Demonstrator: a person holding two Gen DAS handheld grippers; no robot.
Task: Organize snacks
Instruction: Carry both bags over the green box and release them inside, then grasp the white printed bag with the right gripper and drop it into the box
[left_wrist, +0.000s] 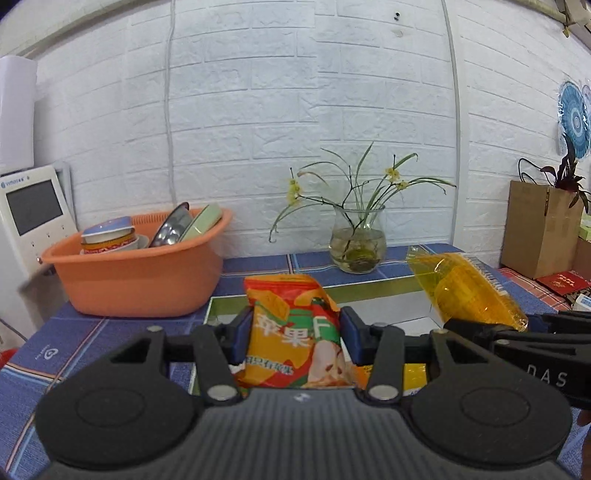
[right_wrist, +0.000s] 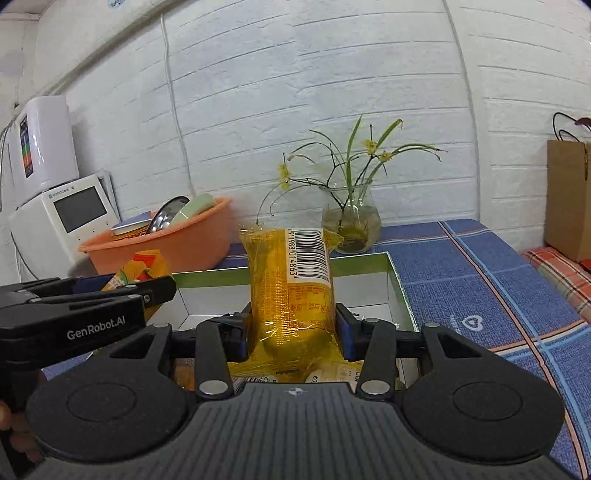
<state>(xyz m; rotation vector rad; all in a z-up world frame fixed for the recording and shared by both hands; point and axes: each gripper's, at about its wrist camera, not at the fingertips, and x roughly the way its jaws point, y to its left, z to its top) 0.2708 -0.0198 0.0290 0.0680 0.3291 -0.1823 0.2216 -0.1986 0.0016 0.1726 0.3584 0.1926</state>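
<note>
Room: white brick wall; blue checked tablecloth (right_wrist: 480, 266); orange basin (left_wrist: 147, 280) of dishes; glass vase (left_wrist: 356, 243)
Left gripper (left_wrist: 293, 334): clamped on red-orange snack bag (left_wrist: 291, 332), held above open box (right_wrist: 397, 280)
Right gripper (right_wrist: 293, 328): clamped on yellow cellophane packet (right_wrist: 291, 291), over the same box
Handling: both look light, soft, crinkly, slippery; crushable, so grip mid-body gently
</note>
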